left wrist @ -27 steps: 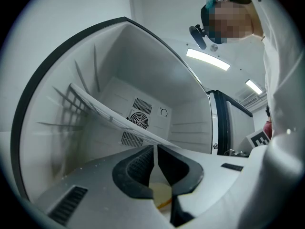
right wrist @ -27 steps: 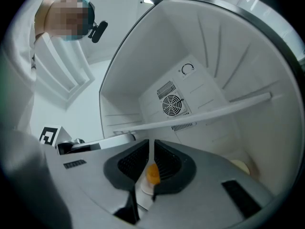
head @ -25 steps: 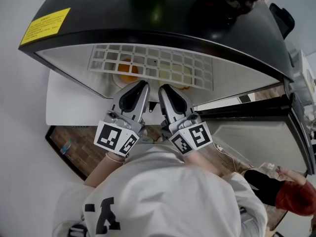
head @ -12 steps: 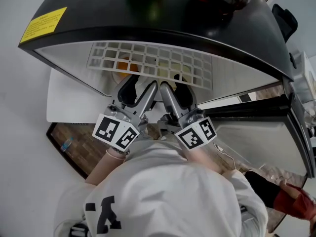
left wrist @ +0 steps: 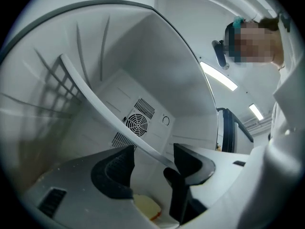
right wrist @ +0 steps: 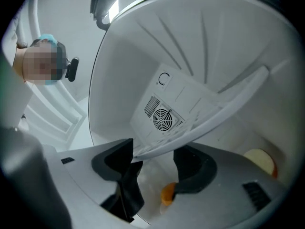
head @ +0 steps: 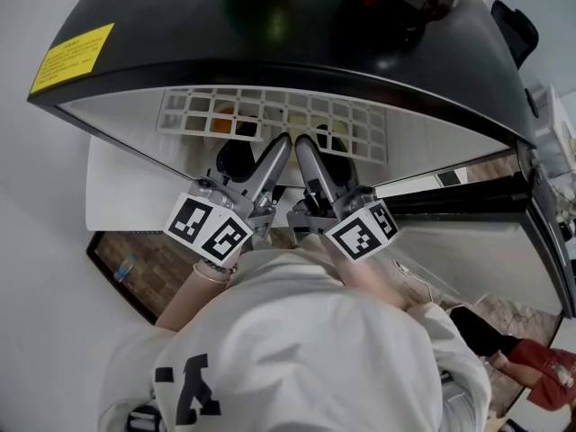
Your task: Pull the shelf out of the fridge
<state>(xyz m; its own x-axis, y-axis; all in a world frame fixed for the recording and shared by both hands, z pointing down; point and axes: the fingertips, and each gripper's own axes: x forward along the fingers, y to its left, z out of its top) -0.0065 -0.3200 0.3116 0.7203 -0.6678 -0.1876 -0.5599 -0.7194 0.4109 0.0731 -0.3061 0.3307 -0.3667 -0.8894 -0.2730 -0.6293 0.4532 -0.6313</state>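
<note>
While their jaws have just been opening, left gripper (head: 257, 154) and right gripper (head: 320, 154) parted, shelf (head: 270, 113) rim between each pair, ungripped.

Indoor room; small black fridge (head: 270, 25), ceiling strip lights (left wrist: 218, 76).

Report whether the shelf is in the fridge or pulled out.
In. The head view shows the white grid shelf lying inside the fridge, within its white cavity beneath the black top.

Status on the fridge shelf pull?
Jaws just opened on left gripper, right gripper; shelf rim in each gap, ungripped, inside fridge. Underneath: food, nothing blocking.
</note>
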